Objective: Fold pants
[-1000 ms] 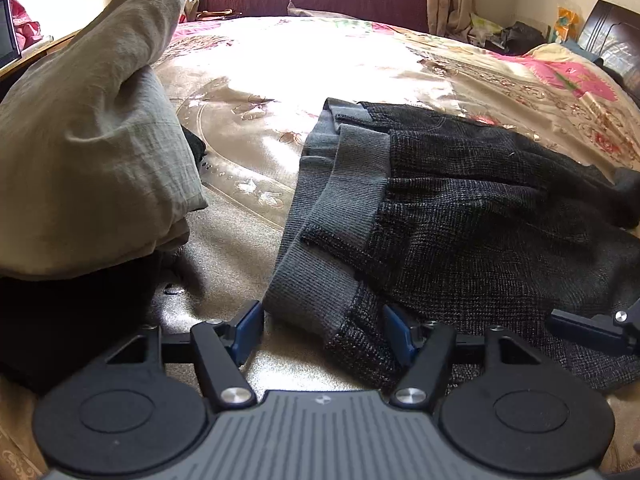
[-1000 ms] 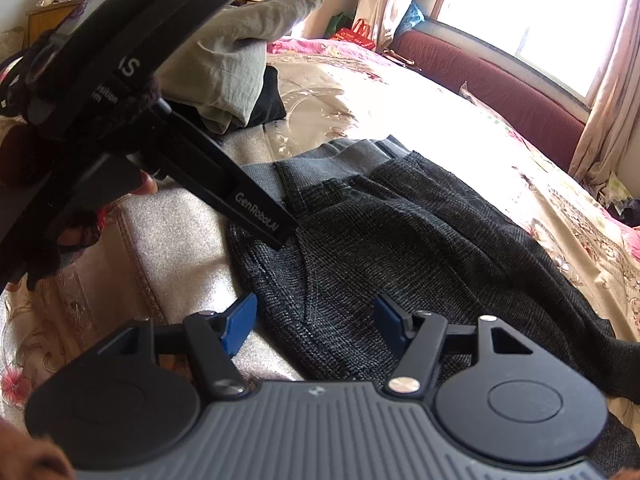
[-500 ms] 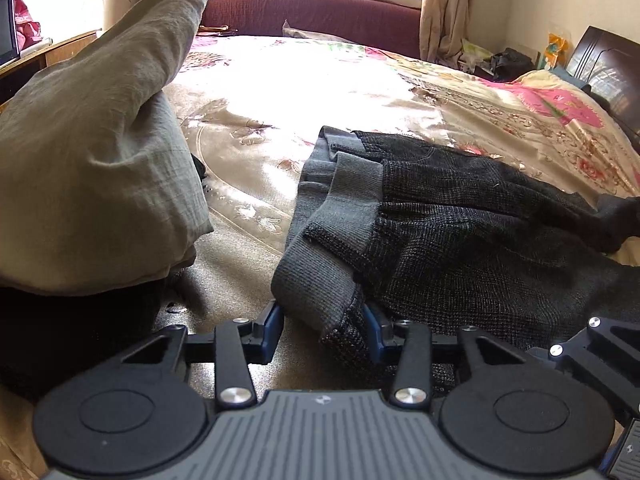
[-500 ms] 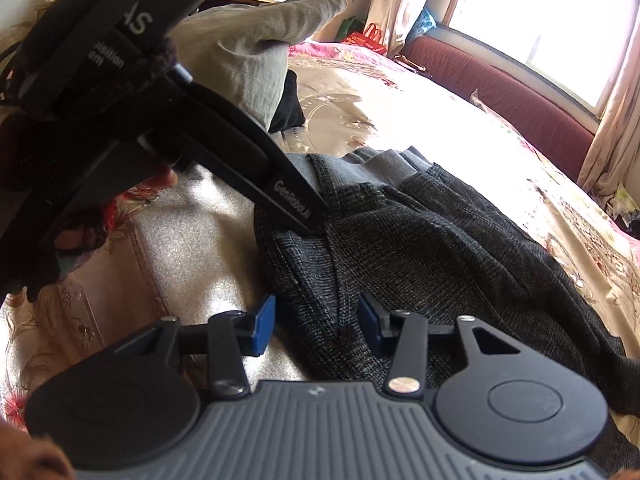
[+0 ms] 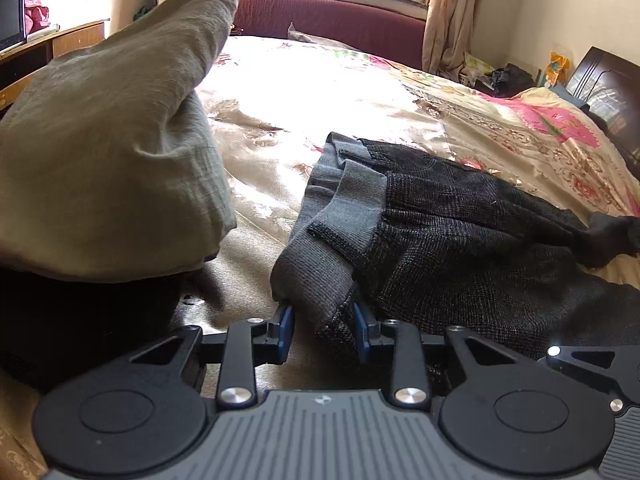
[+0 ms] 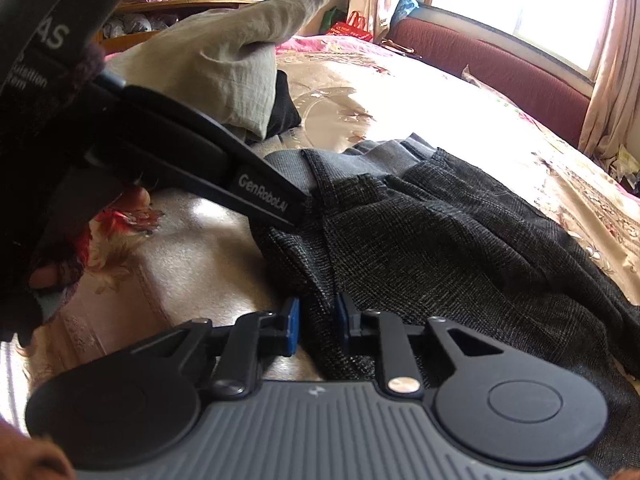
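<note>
Dark grey knit pants [image 5: 460, 240] with a lighter grey ribbed waistband [image 5: 344, 216] lie on the bed, legs running to the right. My left gripper [image 5: 322, 330] is shut on the near corner of the waistband, with fabric bunched between its blue pads. My right gripper [image 6: 316, 322] is shut on the pants' near edge [image 6: 400, 240] a little further along. The left gripper's finger [image 6: 224, 176] also shows in the right wrist view, reaching into the waistband.
A heap of beige-green cloth [image 5: 104, 140] over something black [image 5: 80, 320] sits on the bed at the left. The floral bedspread [image 5: 320, 92] stretches to a maroon bench [image 5: 340, 20] under the window. A dark headboard [image 5: 612, 92] stands at the right.
Both grippers have closed from wide open onto the pants' near edge. The gripped waistband corner is now lifted and bunched.
</note>
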Demonstrator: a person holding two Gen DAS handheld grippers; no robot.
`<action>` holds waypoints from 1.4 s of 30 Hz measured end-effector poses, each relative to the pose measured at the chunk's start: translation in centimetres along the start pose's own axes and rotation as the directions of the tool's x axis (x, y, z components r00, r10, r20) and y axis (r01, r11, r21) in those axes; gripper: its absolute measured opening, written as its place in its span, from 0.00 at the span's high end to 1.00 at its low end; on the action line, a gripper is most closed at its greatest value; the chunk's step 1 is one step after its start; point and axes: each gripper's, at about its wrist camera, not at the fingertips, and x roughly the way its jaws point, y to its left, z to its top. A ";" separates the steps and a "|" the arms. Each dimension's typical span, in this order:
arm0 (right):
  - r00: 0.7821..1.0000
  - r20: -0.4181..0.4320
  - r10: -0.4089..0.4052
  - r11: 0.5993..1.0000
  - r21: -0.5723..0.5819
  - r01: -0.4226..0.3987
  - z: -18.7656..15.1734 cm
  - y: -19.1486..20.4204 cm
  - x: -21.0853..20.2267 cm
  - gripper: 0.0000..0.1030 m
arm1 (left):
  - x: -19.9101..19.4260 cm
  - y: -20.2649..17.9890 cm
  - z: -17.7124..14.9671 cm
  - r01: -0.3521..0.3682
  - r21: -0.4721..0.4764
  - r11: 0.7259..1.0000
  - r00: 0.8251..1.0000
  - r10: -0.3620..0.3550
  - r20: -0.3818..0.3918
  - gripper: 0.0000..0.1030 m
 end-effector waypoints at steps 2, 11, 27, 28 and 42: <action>0.999 0.016 0.028 1.000 -0.010 -0.027 0.2 0.9 -0.3 0.85 | -0.9 0.2 -0.2 -0.033 0.025 0.999 0.999 0.033 0.014 0.58; 0.995 0.059 0.086 0.993 0.079 -0.090 -0.1 -0.1 -3.6 0.76 | -3.0 -0.4 -1.1 -0.180 0.157 0.971 0.984 0.177 0.037 0.60; 0.821 -0.366 -0.439 0.566 0.597 0.569 -18.1 -25.3 -14.2 0.66 | 0.1 -10.9 -0.9 -0.007 0.339 0.941 1.000 0.011 -0.010 0.60; 0.828 -0.364 -0.425 0.549 0.624 0.556 -18.7 -26.0 -14.7 0.65 | 1.0 -11.1 -1.0 -0.010 0.345 0.938 0.999 0.026 -0.042 0.60; 0.981 -0.125 -0.148 0.988 0.025 0.152 -0.2 -30.9 -1.5 0.55 | 7.7 -10.1 12.5 0.019 0.571 0.821 0.999 -0.042 0.026 0.55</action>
